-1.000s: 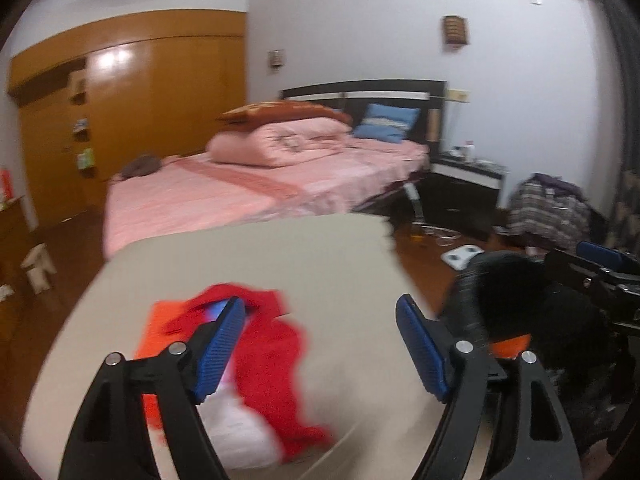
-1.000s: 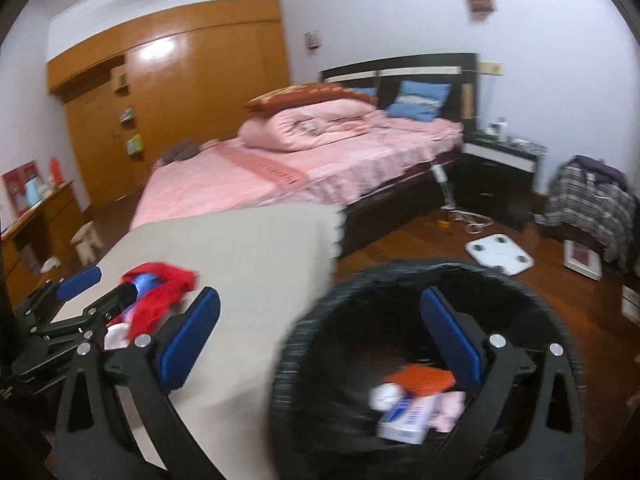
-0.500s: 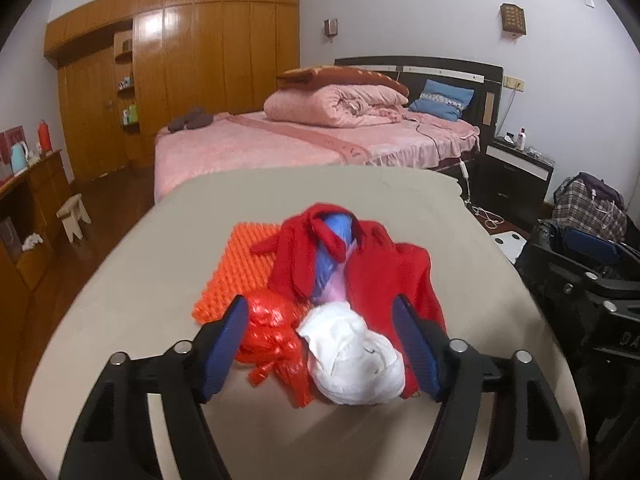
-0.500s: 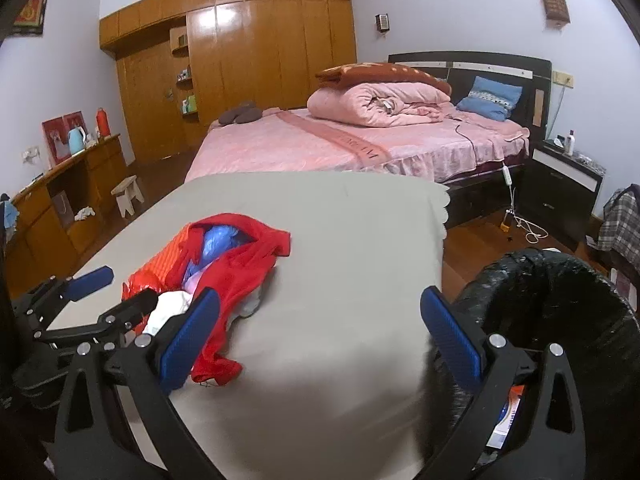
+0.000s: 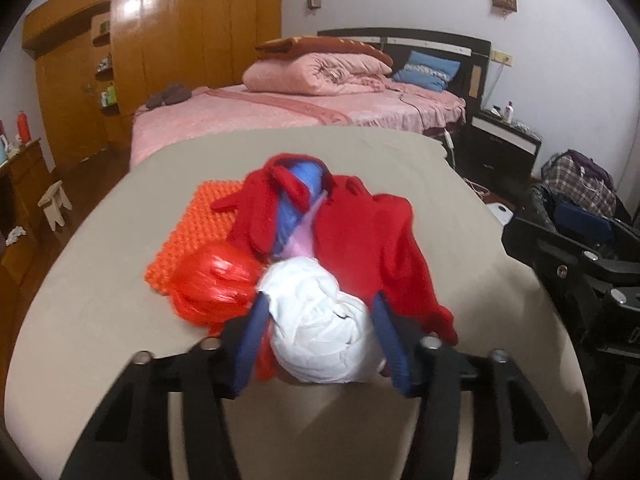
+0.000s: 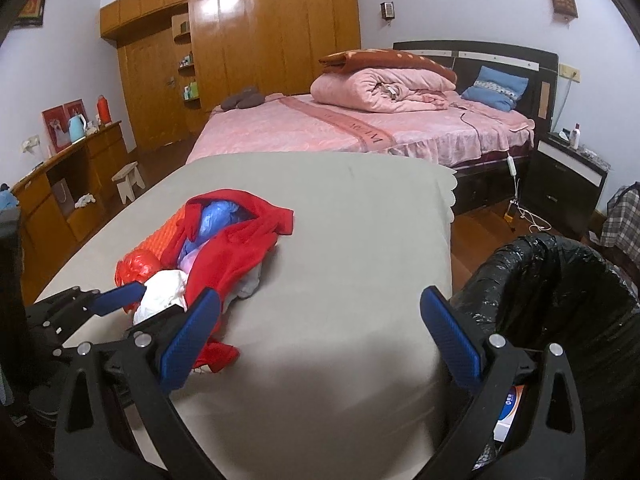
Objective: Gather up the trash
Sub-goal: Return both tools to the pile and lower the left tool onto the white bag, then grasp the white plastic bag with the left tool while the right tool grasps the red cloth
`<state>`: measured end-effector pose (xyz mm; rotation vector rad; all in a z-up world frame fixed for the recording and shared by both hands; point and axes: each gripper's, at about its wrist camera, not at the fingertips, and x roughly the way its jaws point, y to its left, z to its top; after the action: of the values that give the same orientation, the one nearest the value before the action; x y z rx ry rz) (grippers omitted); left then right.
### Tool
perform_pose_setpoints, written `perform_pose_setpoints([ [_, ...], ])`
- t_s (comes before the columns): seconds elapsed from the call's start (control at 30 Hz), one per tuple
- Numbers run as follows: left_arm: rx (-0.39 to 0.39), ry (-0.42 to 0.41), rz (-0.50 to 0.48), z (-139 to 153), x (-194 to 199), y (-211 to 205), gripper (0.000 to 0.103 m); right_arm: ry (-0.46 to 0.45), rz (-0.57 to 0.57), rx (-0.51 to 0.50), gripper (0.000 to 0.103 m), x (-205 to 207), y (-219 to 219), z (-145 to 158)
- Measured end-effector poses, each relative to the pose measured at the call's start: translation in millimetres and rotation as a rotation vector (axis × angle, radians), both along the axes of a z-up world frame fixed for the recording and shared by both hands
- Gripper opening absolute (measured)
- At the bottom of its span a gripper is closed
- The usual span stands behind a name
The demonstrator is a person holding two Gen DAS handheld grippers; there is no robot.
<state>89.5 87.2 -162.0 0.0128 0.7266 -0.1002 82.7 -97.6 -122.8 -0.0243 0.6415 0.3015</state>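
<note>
Left tongs point(image 5: 320, 344), jaws just closing, grip the white crumpled bag point(image 5: 320, 328) lying on the bench point(image 5: 100, 300) beside the red garment point(image 5: 360, 240); right tongs point(image 6: 320, 336) open, empty, near black-lined bin point(image 6: 560, 280).

left tool point(image 5: 318, 334) dropped onto the white wad point(image 5: 320, 332) — jaws just closing round it.

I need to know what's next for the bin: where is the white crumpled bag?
The white bag lies on the table's near edge between the left gripper's fingers, beside the red bag.
</note>
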Motion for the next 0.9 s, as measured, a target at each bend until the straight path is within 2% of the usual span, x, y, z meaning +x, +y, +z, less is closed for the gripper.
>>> perform_pose_setpoints([
  [0.2, -0.009, -0.018, 0.004, 2.4, -3.6, -0.1, 0.030, -0.001, -0.002, -0.002, 0.097, 0.5, -1.6, -0.6],
  [0.23, -0.027, -0.027, 0.000, 5.2, -5.4, 2.1, 0.019, -0.002, -0.004, -0.002, 0.097, 0.4, -1.7, -0.9],
  [0.4, -0.049, -0.056, 0.020, 15.9, -9.1, 12.2, 0.019, -0.002, -0.011, 0.004, 0.097, 2.9, -5.1, -0.5],
  [0.53, -0.056, -0.032, 0.017, 13.8, -6.1, 13.9, 0.020, 0.003, -0.008, 0.002, 0.097, 2.5, -5.9, -1.3],
  [0.6, -0.047, -0.017, 0.015, 10.0, -4.4, 12.1, 0.025, 0.003, -0.005, -0.002, 0.097, 2.3, -6.0, -1.4],
  [0.67, -0.035, 0.003, 0.014, 4.1, -3.6, 9.2, 0.035, 0.005, -0.005, -0.002, 0.097, 2.0, -5.7, -1.7],
  [0.73, -0.031, 0.024, 0.011, -1.7, -1.1, 6.9, 0.037, 0.005, -0.006, -0.003, 0.097, 2.2, -6.0, -1.7],
  [0.83, -0.043, 0.039, 0.010, -5.1, 2.2, 7.3, 0.036, 0.007, -0.006, -0.001, 0.097, 2.4, -6.1, -1.8],
  [0.9, -0.052, 0.040, 0.006, -6.1, 2.3, 8.3, 0.030, 0.006, -0.005, -0.002, 0.097, 2.2, -5.8, -2.0],
])
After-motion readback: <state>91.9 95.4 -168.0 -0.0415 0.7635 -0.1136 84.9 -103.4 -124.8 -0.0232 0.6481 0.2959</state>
